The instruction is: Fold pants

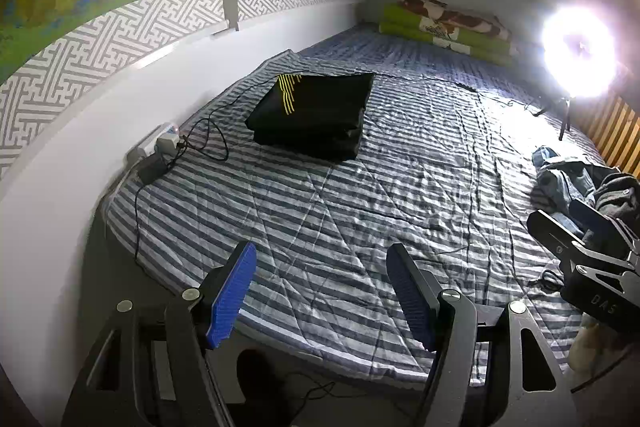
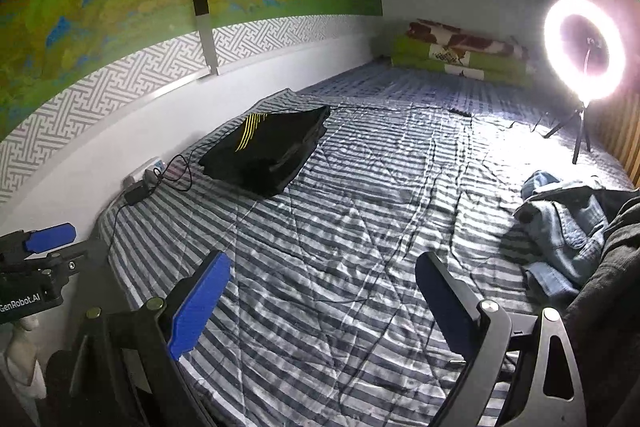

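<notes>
A stack of folded black pants (image 1: 310, 115) (image 2: 266, 151) with yellow stripes lies far back on the striped bed, toward the wall. A crumpled pile of blue denim and dark grey garments (image 1: 576, 183) (image 2: 568, 231) sits at the bed's right edge. My left gripper (image 1: 320, 291) hovers open over the near edge of the bed, nothing between its blue pads. My right gripper (image 2: 322, 303) is also open and empty, low over the bedspread, left of the pile. Each gripper shows at the edge of the other's view: the right gripper (image 1: 580, 247) and the left gripper (image 2: 44, 247).
The striped bedspread (image 1: 360, 195) (image 2: 360, 227) fills the middle. A power strip with cables (image 1: 160, 147) (image 2: 146, 179) lies by the left wall. A bright ring light on a tripod (image 1: 578, 53) (image 2: 584, 49) stands at the back right, with folded green bedding (image 1: 444, 25) (image 2: 460, 57) behind it.
</notes>
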